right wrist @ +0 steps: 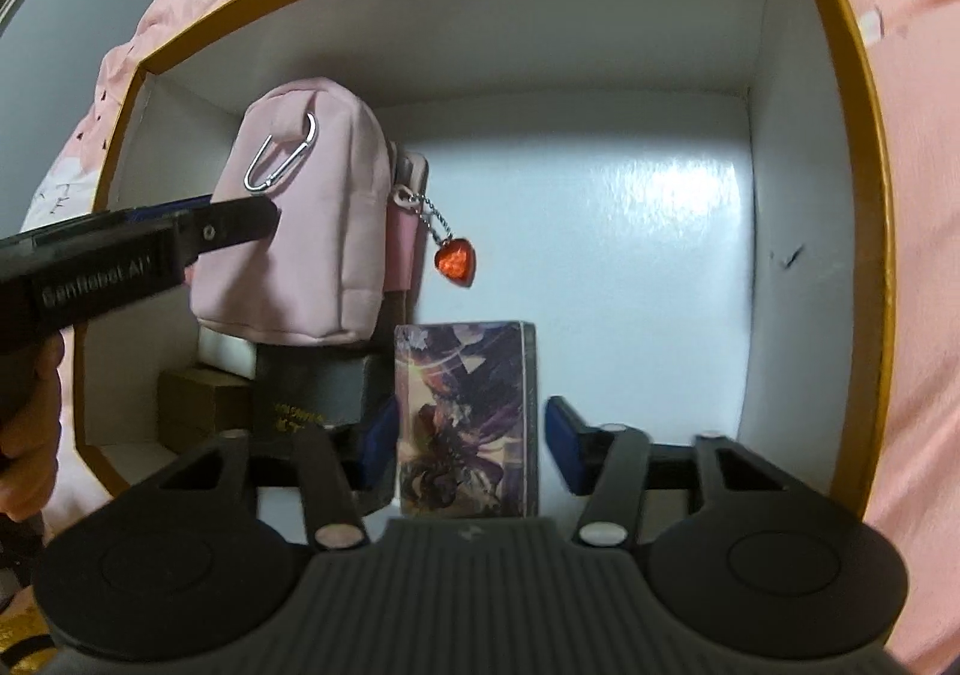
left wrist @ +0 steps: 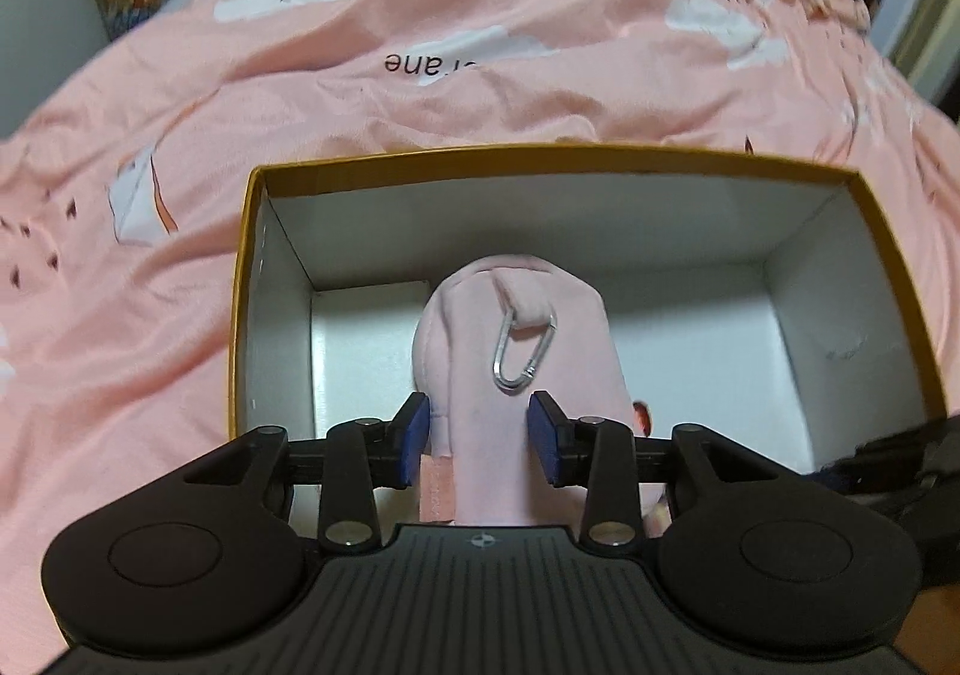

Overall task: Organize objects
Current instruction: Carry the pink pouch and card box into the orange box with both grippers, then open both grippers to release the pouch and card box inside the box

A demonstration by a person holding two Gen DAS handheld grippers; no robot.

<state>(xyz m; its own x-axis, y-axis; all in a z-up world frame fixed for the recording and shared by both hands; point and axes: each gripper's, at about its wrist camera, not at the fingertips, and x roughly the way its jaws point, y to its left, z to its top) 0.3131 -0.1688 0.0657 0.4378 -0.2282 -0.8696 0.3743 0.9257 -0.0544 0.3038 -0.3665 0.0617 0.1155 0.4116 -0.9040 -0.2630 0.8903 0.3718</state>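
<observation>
A white-lined cardboard box with a mustard-yellow rim (left wrist: 540, 154) sits on a bed covered by a wrinkled pink quilt printed with white clouds (left wrist: 360, 75), and both hands work inside it. The left hand-held gripper (left wrist: 477, 435) straddles a soft pink fabric pouch with a silver carabiner clip (left wrist: 522, 339); its blue pads (left wrist: 414, 435) stand just beside the cloth on either side, and in the left wrist view I see no clear pinch, so I read it as partly open around the pouch rather than clamped. The pouch stands near the box's left wall, resting on a dark block (right wrist: 312, 381) beside a brown carton (right wrist: 204, 399), with a red heart-shaped charm on a chain (right wrist: 456, 261) hanging from its side. The right hand-held gripper (right wrist: 471, 447) brackets an upright deck-sized card box with purple fantasy artwork (right wrist: 468, 417) near the front edge of the box floor; a gap shows at the right pad, so it looks open around it, not gripping. The pouch should be light and squashy, best taken across its padded body, away from the loose clip and charm. The card box seems stiff, light and glossy, perhaps slippery; its flat broad faces offer the surest hold.
</observation>
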